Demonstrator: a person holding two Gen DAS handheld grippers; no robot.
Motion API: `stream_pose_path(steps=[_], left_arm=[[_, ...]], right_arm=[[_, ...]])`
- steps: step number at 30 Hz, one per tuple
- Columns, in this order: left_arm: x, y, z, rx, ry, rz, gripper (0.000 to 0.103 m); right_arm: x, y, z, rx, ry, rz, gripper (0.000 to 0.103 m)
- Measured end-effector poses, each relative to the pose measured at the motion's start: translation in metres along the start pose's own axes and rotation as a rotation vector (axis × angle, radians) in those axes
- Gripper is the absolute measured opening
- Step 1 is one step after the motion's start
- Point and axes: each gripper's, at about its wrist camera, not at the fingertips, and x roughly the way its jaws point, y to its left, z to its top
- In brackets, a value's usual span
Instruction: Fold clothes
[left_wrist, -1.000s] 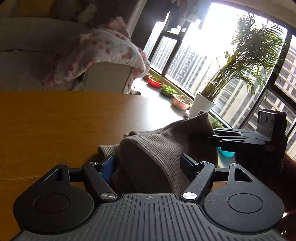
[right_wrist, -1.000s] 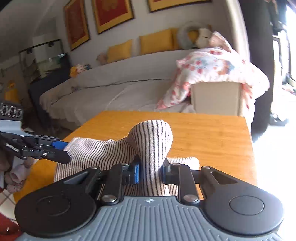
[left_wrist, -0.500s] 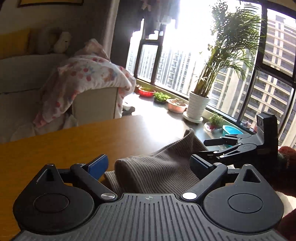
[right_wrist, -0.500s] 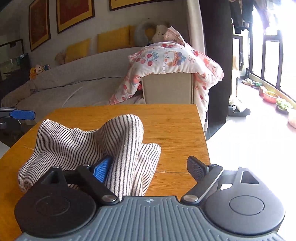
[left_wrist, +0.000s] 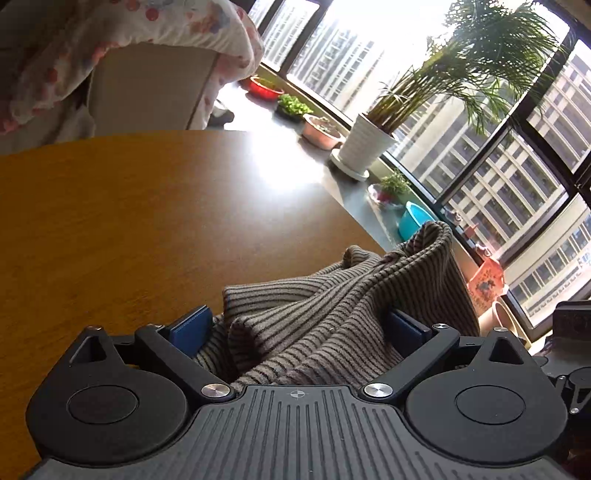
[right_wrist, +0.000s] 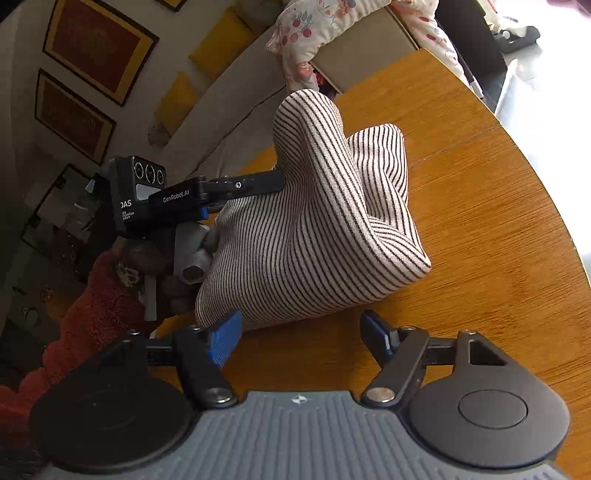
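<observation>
Striped knit garment (right_wrist: 310, 221) heaped on table (right_wrist: 480, 221); left gripper (left_wrist: 299, 328) fingers wide around cloth, ungripped; right gripper (right_wrist: 301, 334) fingers wide, empty.

one striped garment (right_wrist: 314, 221), one wooden table (right_wrist: 480, 221), two tools, left (left_wrist: 299, 328), right (right_wrist: 301, 332)

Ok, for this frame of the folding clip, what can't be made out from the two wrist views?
- What kind of garment the striped garment is: bunched in both views, no sleeves or collar visible.
- Whether the left gripper pinches it: its fingers are spread with cloth heaped between, contact hidden; in the right wrist view the fingertips vanish behind fabric.
- The garment's lower part: left wrist view, covered by the gripper body.
- The table near edge: cut off by the right gripper.
</observation>
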Motion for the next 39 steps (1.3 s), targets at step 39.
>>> stream_pose_path(steps=[39], left_arm=[[-0.034,-0.03,-0.063,-0.131,-0.114,0.018,0.094]], right_arm=[[0.025,0.026,0.025,-0.463,-0.152,-0.213,0.076]])
